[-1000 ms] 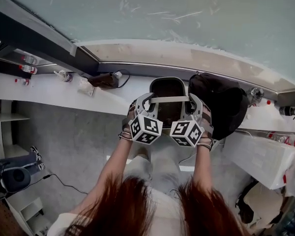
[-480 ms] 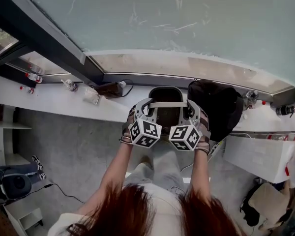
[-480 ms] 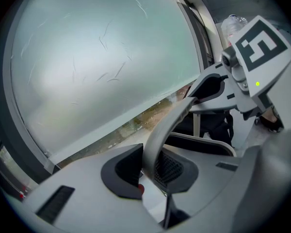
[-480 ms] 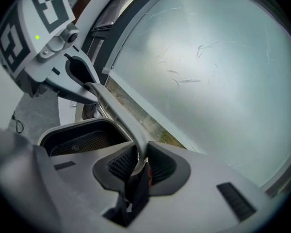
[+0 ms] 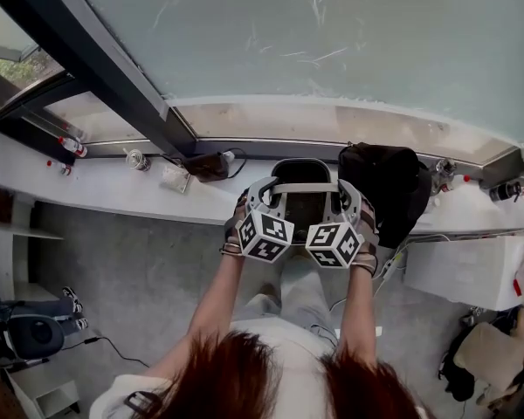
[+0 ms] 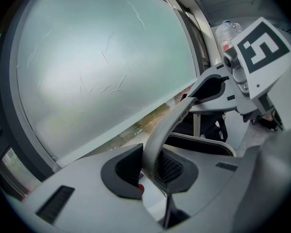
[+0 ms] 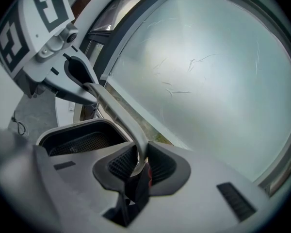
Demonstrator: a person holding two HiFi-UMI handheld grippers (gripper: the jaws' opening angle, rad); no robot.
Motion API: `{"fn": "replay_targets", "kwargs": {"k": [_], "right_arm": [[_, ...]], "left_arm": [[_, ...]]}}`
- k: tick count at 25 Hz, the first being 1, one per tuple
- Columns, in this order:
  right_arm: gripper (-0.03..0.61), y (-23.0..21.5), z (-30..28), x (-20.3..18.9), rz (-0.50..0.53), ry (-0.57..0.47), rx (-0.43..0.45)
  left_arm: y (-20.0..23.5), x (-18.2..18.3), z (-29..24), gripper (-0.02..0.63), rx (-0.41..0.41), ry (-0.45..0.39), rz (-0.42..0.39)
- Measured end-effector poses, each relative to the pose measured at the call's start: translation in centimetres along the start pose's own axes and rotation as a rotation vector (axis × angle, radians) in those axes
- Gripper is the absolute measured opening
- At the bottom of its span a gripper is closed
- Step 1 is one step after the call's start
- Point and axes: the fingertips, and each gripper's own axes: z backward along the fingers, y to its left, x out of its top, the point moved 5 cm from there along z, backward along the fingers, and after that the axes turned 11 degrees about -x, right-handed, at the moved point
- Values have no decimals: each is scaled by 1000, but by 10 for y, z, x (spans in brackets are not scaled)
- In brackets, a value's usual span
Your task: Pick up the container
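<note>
White ledge (image 5: 113, 182) under the window, grey floor (image 5: 131, 260) below.
Ledge runs left to right along the window frame. Left end: small bottle w/ red cap (image 5: 72, 147) lying down, red bits just beside it. Further right, a small jar (image 5: 138, 160), then a flat pale packet (image 5: 175, 178), then a dark brown box (image 5: 205, 166) w/ a white plug (image 5: 230, 156) touching its right end. Right part: big black bag (image 5: 384, 186) on the ledge, overhanging the near edge. Beyond it, small items (image 5: 444, 168), too small to tell. Floor: shoes (image 5: 70, 297) at near left, thin black cable (image 5: 113, 346) near them, white block (image 5: 467, 273) at right.
</note>
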Motion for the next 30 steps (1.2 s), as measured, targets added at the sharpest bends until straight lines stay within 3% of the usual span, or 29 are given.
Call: {"fn": "replay_targets", "kwargs": {"k": [30], "right_arm": [[77,-12,149,63,-76,-114,-180]], "left_arm": [[-21,31,153,66,48,-202,-110]]}}
